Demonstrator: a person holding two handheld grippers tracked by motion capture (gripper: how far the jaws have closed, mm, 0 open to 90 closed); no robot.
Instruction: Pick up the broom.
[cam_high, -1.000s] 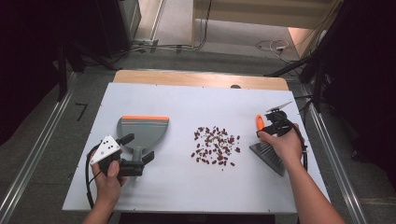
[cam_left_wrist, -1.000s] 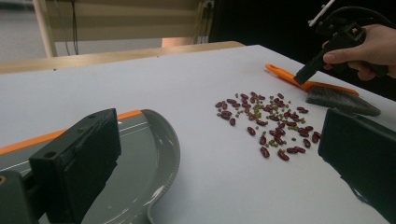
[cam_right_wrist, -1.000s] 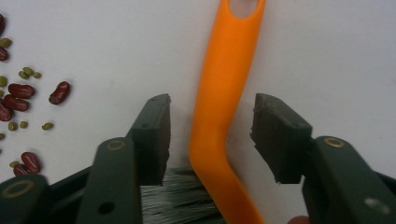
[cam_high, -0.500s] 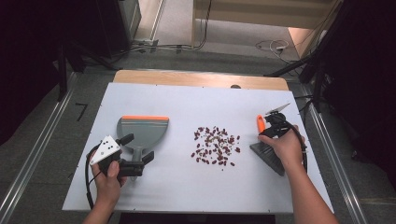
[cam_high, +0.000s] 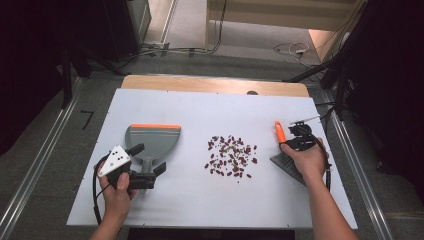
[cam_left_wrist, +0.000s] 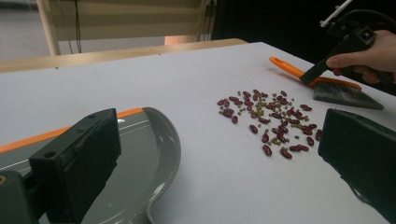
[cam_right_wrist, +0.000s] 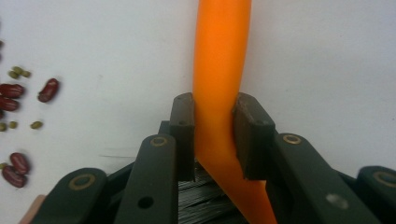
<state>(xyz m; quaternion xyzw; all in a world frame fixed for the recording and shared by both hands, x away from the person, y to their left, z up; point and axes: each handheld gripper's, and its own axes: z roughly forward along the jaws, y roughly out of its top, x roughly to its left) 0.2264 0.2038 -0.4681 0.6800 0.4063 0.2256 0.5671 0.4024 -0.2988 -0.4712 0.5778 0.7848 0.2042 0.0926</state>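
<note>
Right gripper view — fingers (cam_right_wrist: 181, 135) pinch smooth tapered orange brush handle (cam_right_wrist: 219, 70)

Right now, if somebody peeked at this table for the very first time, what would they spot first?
Probably the scattered pile of dark red and small green beans in the middle of the white table. To its right, the right gripper has just closed its black jaws on the orange handle of a small hand brush with dark bristles. To the left lies a grey plastic dustpan with an orange edge, with the left gripper open at its handle.
</note>
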